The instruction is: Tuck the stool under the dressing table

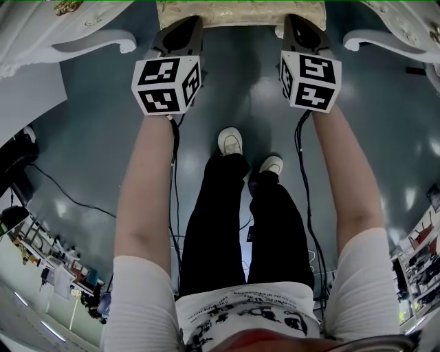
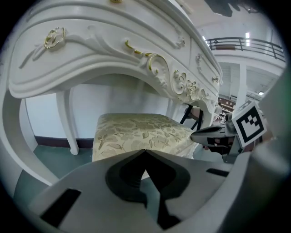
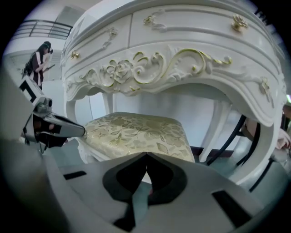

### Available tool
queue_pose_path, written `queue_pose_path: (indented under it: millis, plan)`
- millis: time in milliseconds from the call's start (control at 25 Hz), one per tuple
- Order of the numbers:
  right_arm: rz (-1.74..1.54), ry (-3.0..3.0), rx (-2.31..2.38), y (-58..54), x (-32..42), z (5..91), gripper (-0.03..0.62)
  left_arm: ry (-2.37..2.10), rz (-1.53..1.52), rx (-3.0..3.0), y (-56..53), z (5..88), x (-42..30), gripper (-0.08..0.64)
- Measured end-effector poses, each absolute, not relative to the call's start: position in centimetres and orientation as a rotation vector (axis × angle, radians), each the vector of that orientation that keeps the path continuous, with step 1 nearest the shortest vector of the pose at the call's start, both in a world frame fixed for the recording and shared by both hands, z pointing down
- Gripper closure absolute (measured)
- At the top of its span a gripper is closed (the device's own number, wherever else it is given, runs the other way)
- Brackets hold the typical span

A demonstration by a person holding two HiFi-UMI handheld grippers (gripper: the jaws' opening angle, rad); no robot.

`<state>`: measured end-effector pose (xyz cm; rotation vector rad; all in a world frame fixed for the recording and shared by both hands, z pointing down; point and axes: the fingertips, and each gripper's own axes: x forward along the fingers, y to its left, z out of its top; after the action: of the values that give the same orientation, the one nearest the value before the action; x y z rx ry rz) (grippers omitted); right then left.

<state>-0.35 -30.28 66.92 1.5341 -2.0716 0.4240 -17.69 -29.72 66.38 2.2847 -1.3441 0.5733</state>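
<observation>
A stool with a cream floral cushion (image 1: 237, 12) stands in the knee space of the white carved dressing table (image 1: 82, 27). The cushion (image 2: 138, 132) sits under the table's arched apron (image 2: 109, 59) in the left gripper view, and the cushion (image 3: 136, 132) shows the same way in the right gripper view. My left gripper (image 1: 180, 34) is shut and held against the cushion's near left corner. My right gripper (image 1: 302, 31) is shut at the near right corner. Neither grips anything. The stool's legs are hidden.
A curved white table leg (image 1: 96, 45) stands at the left and another table leg (image 1: 385, 38) at the right. The person's feet (image 1: 231, 141) are on the grey-green floor. Black cables (image 1: 69, 196) trail across it. Clutter (image 1: 41, 254) lies at the lower left.
</observation>
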Motion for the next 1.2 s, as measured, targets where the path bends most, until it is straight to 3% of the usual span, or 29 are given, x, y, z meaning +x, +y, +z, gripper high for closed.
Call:
queue_pose_path:
  millis: [480, 1200]
  plan:
    - [0.520, -2.233, 1.408, -21.9, -2.8, 56.3, 0.575, -1.292, 0.508, 2.309, -20.9, 57.2, -15.1, 0.540]
    - [0.339, -2.411, 1.582, -20.0, -1.6, 24.3, 0.575, -1.404, 0.276, 2.555, -19.6, 24.1, -15.4, 0.540]
